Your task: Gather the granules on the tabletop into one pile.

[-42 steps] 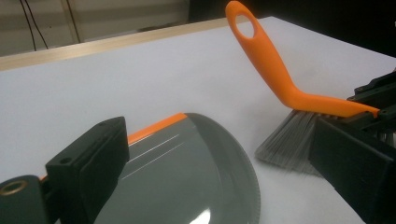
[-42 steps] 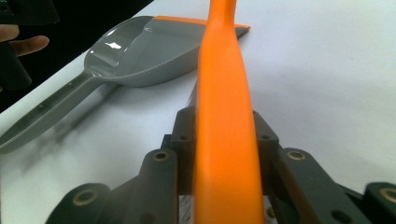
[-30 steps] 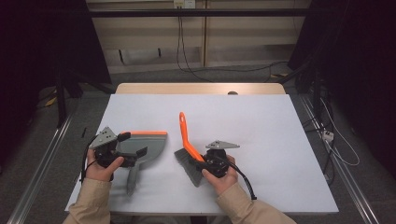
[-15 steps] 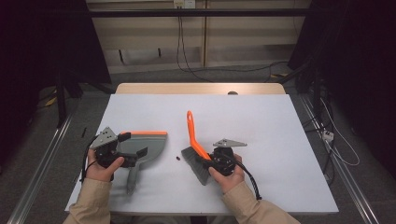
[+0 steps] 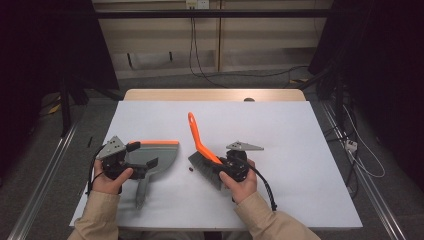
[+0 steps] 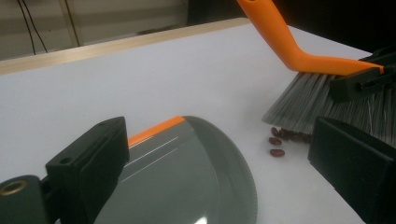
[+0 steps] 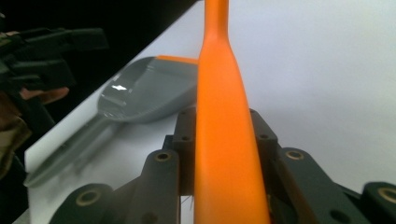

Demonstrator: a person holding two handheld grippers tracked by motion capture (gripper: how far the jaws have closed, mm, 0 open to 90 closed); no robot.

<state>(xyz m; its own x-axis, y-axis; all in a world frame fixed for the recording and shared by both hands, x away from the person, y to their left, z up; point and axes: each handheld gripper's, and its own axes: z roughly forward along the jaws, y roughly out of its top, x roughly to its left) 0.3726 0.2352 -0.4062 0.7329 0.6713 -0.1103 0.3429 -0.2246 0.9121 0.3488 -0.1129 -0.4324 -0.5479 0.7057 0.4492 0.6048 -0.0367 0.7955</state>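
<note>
My right gripper (image 5: 231,165) is clenched on the orange handle of the brush (image 5: 200,145), its jaws pressed to either side of the handle in the right gripper view, where the brush (image 7: 224,116) runs straight up the middle; the grey bristles rest on the white counter (image 5: 280,130), tilted toward the dustpan, with the handle angled up and away from me; my left gripper (image 5: 142,167) is at the grey dustpan (image 5: 152,155), which lies flat on the counter with its orange lip on the far side and its handle pointing back toward me; in the left gripper view the jaws stand wide apart over the dustpan (image 6: 187,177), grasping nothing; a few dark red beans (image 6: 280,140) lie on the counter just at the bristle tips, between brush and dustpan; in the high view they show as one dark speck (image 5: 191,170); I can read no brand, label or writing on any of these things.
</note>
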